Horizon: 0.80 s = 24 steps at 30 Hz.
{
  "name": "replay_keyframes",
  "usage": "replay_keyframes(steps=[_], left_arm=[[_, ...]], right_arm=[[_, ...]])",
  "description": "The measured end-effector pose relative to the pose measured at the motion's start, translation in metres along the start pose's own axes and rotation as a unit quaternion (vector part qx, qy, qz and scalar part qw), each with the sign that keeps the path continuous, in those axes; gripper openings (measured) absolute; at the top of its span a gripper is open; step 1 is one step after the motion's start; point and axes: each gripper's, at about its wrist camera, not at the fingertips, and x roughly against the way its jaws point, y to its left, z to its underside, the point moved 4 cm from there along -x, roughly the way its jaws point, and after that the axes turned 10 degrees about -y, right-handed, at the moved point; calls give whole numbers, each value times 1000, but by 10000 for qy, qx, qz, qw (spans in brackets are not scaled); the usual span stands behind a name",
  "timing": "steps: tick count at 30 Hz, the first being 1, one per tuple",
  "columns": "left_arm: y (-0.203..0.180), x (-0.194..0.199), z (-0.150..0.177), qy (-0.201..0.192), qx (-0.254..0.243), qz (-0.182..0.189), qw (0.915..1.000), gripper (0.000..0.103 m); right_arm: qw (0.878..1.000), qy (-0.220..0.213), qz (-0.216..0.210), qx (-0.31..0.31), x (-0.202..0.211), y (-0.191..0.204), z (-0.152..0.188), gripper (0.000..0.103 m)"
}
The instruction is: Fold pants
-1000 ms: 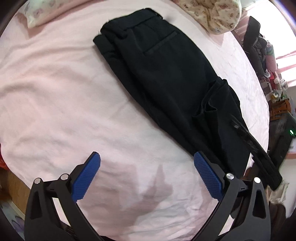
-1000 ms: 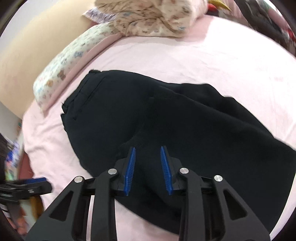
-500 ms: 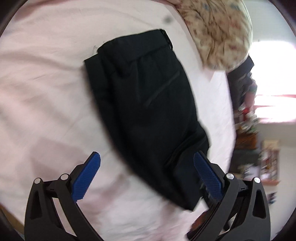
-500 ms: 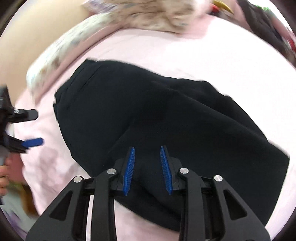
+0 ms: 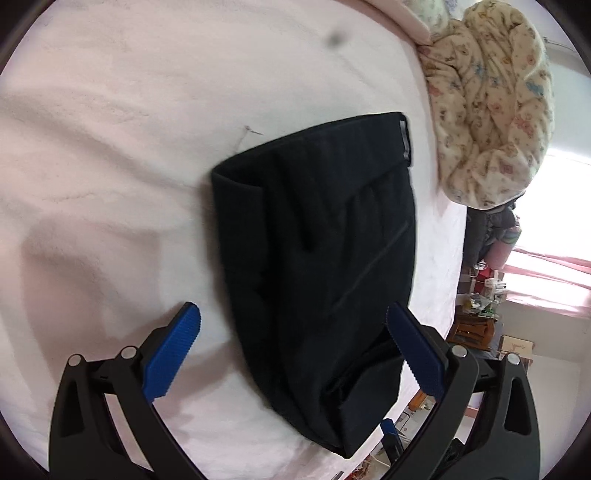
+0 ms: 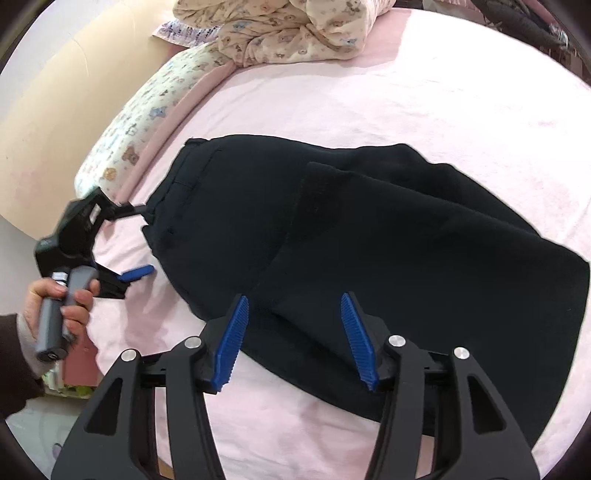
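Black pants (image 5: 317, 258) lie folded over on the pink bed sheet (image 5: 129, 110), waistband toward the far side. My left gripper (image 5: 291, 308) stands wide open above them, its pads on either side of the cloth and not touching it. In the right wrist view the pants (image 6: 388, 240) spread across the middle, with a folded-over leg on top. My right gripper (image 6: 293, 299) hovers over their near edge; its jaws are opening and nothing is pressed between the pads. The left gripper (image 6: 138, 242), held by a hand (image 6: 62, 306), sits open at the waistband corner.
A bundled floral quilt (image 6: 288, 29) and a patterned pillow (image 6: 147, 122) lie at the head of the bed by a beige headboard (image 6: 48, 110). The bed's edge runs down the right of the left wrist view, with cluttered shelves (image 5: 480, 314) beyond it.
My right gripper's jaws have spread apart over the pants. My left gripper has swung in toward the waistband and rolled, and it now shows in the right wrist view.
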Motion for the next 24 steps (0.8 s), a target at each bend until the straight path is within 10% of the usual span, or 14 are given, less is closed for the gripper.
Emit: replay_keyframes(steps=[8,10,16,24], left_arm=[[-10,-23,-13,-55,300,267,9992,100],[-16,-27,-12,-35,161,109,9998,100],[-13,-27,-11,44,253,147,9996,100],[-18,-32,-6,78,42,-60,9999,100]], right_arm=[[9996,256,107,16,-7,-1,15,55],[9944,130,807,675,-7,-3,19,55],[9165,11,2039,3440,-6,-8,65,55],[8672,252,2517,4289,1,-46,95,48]])
